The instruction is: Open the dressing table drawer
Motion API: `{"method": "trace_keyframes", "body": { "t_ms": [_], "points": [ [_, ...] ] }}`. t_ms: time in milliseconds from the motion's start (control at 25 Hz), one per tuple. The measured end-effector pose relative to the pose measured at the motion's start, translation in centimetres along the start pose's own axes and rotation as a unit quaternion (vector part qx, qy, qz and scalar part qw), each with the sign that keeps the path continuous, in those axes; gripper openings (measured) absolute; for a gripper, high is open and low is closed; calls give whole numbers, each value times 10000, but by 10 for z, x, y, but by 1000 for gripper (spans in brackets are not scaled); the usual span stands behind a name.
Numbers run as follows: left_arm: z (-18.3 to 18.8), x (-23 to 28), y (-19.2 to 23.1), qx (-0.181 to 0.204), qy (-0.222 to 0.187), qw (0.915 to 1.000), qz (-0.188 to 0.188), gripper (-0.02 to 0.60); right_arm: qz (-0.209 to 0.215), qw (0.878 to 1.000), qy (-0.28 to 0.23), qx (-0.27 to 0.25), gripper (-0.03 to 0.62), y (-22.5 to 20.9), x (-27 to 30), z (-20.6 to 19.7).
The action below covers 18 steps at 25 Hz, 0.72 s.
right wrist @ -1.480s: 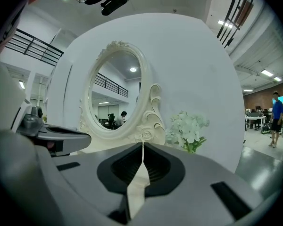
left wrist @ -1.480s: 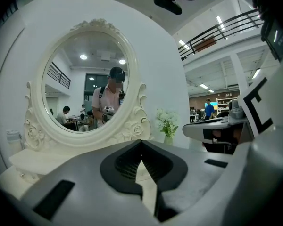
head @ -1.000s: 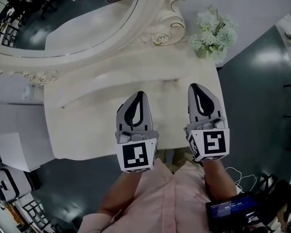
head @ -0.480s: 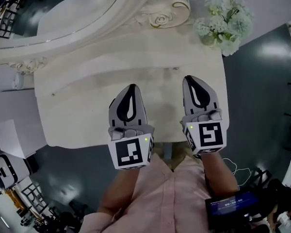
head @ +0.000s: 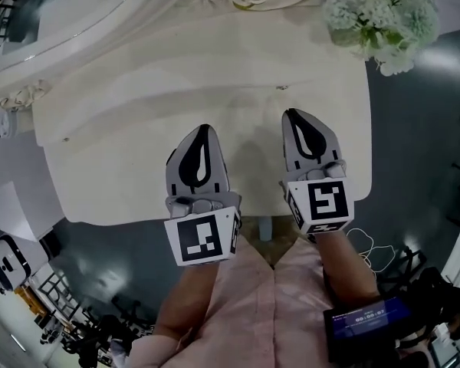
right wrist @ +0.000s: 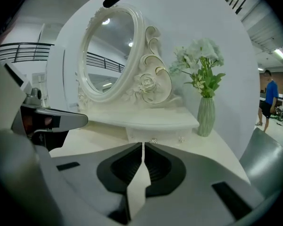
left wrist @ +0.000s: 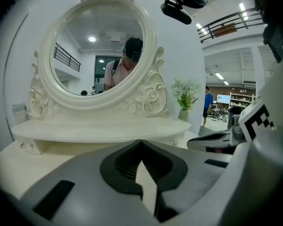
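Note:
The cream dressing table [head: 123,167] fills the head view, and both grippers hover over its top near the front edge. My left gripper [head: 203,128] is shut and empty, with its tips meeting [left wrist: 141,141]. My right gripper [head: 293,114] is also shut and empty, its jaws touching at the tips [right wrist: 143,145]. Ahead of the right gripper a small drawer front [right wrist: 155,134] sits closed under the raised shelf, with little knobs [right wrist: 153,141]. One knob [head: 281,88] shows in the head view, beyond the right gripper's tip. Neither gripper touches anything.
An oval mirror [left wrist: 99,55] in a carved frame stands at the back of the table. A vase of pale flowers [head: 383,18] stands at the back right corner. The person's shirt and arms are at the front edge. White boxes [head: 11,205] and gear lie on the floor at the left.
Both grippers have come down toward the table top, side by side and still shut. The head view has tipped, so the mirror has slid toward the top edge.

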State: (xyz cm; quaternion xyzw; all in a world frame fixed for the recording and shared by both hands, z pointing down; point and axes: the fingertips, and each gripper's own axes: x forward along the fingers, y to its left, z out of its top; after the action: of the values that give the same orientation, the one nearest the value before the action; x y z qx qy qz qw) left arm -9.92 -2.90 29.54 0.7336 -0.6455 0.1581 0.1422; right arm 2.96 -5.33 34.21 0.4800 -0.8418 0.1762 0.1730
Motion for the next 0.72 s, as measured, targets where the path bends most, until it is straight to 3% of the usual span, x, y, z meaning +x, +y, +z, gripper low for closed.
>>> {"method": "trace_keyframes", "body": {
  "t_ms": [400,480,720],
  "points": [
    [-14,14,13,-84,169,9998,2,21,-57,9999,107,99,30,-2,19,-13],
    [-16,16,16,-85,188,9998,13,21,-15,9997,85,221,214,-3,22,-12],
    [-16,19,17,-91,230,9997,-11,21,-114,9994,207,242,221,-8,30,-13]
  ]
}}
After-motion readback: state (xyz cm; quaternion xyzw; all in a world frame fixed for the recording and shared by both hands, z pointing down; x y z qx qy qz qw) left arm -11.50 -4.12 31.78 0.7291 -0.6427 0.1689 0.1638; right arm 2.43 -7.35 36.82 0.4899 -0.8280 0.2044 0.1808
